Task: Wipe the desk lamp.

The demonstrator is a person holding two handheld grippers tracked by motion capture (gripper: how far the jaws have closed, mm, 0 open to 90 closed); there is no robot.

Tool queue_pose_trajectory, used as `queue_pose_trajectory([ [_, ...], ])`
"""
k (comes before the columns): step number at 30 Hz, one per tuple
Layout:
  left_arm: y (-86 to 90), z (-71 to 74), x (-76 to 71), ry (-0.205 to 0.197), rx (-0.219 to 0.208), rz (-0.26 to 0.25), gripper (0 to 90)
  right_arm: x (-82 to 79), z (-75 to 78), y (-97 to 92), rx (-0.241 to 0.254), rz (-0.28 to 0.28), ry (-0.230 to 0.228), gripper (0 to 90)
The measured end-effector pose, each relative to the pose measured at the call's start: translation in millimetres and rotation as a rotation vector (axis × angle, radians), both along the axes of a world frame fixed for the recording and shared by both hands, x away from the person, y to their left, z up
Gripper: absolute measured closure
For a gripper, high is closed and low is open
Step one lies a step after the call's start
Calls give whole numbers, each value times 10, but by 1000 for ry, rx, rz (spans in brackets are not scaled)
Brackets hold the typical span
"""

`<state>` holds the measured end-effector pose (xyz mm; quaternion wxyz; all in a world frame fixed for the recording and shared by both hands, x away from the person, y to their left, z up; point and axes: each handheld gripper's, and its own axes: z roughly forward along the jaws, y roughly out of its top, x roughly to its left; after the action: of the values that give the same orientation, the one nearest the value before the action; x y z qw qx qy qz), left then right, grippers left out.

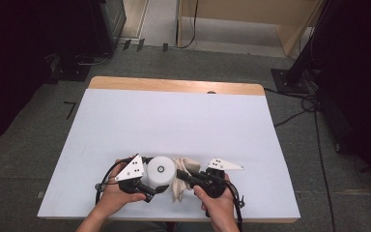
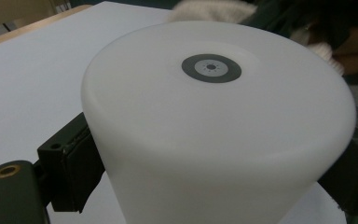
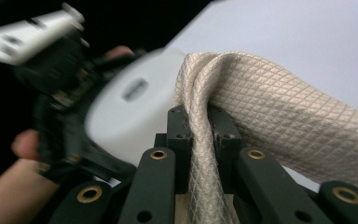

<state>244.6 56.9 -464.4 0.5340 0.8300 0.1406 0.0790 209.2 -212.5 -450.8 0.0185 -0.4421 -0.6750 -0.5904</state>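
Observation:
A white cylinder-shaped container (image 1: 161, 169) with a small grey ring on its top face stands near the table's front edge. My left gripper (image 1: 153, 174) is shut on it, one jaw on each side. In the left gripper view the container (image 2: 214, 130) sits between the black pads (image 2: 70, 168). Right beside it lies a beige quilted cloth (image 1: 179, 186). My right gripper (image 1: 181, 175) is shut on a fold of that cloth. In the right gripper view the cloth (image 3: 279, 107) runs up between the two jaws of my right gripper (image 3: 200, 133) and drapes against the container (image 3: 130, 107).
The white table top (image 1: 174, 121) has a wooden strip (image 1: 174, 86) along its far edge. Both of the person's hands come in at the front edge. Grey carpet, cables (image 1: 314, 125) and black stands surround the table.

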Motion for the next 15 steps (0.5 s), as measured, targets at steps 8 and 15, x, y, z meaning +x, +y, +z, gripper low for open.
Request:
queue_pose_trajectory([
  [8,-3,-1,-2,-1,1,1,82,-26,57,10,-19,-4,-38,814],
  [15,-3,-4,-2,-1,0,2,82,59,-293,37,-55,-8,74,815],
])
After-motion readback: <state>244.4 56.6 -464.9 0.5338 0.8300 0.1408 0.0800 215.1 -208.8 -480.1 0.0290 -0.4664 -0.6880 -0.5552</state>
